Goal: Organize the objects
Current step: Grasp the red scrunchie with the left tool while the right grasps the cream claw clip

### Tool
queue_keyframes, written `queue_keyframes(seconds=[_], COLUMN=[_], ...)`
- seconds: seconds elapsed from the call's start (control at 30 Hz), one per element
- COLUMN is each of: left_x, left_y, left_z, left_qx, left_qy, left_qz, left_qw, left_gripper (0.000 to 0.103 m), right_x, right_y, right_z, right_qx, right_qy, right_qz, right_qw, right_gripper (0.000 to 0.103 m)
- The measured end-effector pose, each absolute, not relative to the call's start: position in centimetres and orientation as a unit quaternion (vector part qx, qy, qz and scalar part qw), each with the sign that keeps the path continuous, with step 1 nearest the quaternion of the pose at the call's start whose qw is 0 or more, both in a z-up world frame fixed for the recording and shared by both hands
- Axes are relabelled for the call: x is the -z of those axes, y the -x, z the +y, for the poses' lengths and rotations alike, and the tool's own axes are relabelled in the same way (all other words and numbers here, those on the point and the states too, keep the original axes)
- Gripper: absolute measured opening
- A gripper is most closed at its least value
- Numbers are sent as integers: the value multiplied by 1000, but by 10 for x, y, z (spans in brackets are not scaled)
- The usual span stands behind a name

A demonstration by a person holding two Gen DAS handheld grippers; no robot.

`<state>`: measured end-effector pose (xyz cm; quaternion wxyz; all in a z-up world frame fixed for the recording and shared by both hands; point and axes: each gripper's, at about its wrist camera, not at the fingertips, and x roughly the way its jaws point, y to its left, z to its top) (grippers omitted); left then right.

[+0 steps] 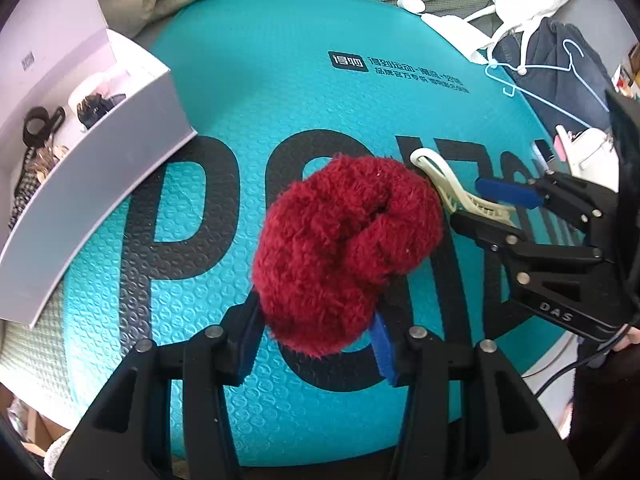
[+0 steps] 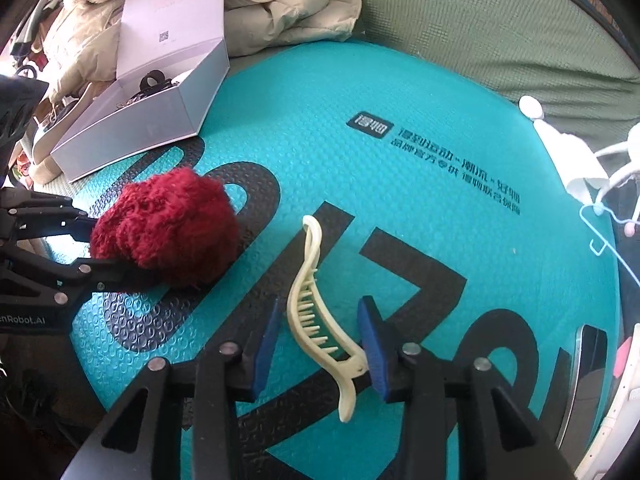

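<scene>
A fluffy dark red scrunchie [image 1: 344, 252] lies on the teal bubble mailer [image 1: 280, 80]. My left gripper [image 1: 316, 344] is open, its fingers on either side of the scrunchie's near end; it also shows in the right wrist view [image 2: 86, 246] around the scrunchie [image 2: 168, 228]. A cream banana hair clip [image 2: 320, 312] lies on the mailer between the fingers of my right gripper [image 2: 322, 344], which is open; its right pad [image 2: 374, 348] touches the clip's hinge end. The clip [image 1: 452, 188] and right gripper [image 1: 496, 204] also show in the left wrist view.
An open white box [image 1: 100, 184] holding dark hair clips and ties sits at the mailer's left edge, also in the right wrist view [image 2: 132, 120]. A beige jacket [image 2: 292, 4] lies behind. Light blue hangers [image 1: 536, 76] and dark clothes lie at the right. Green bedding [image 2: 480, 28] lies beyond.
</scene>
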<state>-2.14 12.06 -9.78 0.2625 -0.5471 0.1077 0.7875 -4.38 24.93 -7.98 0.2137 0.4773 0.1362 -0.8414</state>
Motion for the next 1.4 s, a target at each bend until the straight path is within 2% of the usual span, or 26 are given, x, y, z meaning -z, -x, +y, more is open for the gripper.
queue_keyframes(seconds=[0.07, 0.13, 0.2, 0.23, 0.3, 0.5, 0.8, 0.87, 0.9, 0.97, 1.0, 1.03, 1.13, 1.23, 1.4], left_x=[93, 88, 84, 82, 78, 84, 106, 107, 108, 111, 112, 112, 110, 108, 105], left_y=[16, 12, 13, 14, 18, 33, 49, 46, 43, 39, 37, 35, 31, 32, 35], left_z=[124, 125, 129, 129, 131, 141, 141, 142, 144, 149, 152, 154, 154, 148, 142], left_qx=[-799, -811, -818, -823, -830, -825, -801, -803, -804, -810, -811, -813, -816, -819, -817], left_qy=[525, 501, 483, 475, 463, 466, 508, 501, 497, 487, 484, 479, 473, 474, 482], left_qz=[123, 134, 141, 144, 146, 150, 100, 109, 122, 146, 160, 169, 165, 152, 142], left_qw=[265, 271, 279, 278, 273, 282, 300, 304, 303, 293, 287, 284, 288, 285, 283], left_gripper=[52, 68, 78, 79, 81, 83, 83, 83, 81, 75, 73, 70, 49, 37, 35], right_x=[77, 75, 72, 71, 71, 81, 92, 92, 92, 93, 92, 91, 91, 90, 89], right_y=[41, 40, 39, 39, 37, 35, 40, 40, 40, 37, 36, 36, 36, 36, 36], right_z=[250, 251, 254, 255, 258, 266, 270, 271, 271, 270, 270, 271, 272, 271, 268], right_qx=[847, 852, 858, 863, 870, 872, 873, 875, 877, 881, 882, 882, 882, 882, 881], right_qy=[-465, -456, -446, -438, -426, -424, -423, -425, -423, -418, -416, -416, -416, -417, -419], right_qz=[139, 139, 133, 131, 134, 127, 104, 94, 93, 102, 102, 101, 101, 105, 106], right_qw=[217, 216, 216, 213, 211, 211, 220, 213, 208, 198, 198, 196, 195, 191, 190], right_gripper=[50, 55, 57, 62, 68, 68, 68, 68, 63, 45, 27, 21, 21, 21, 21])
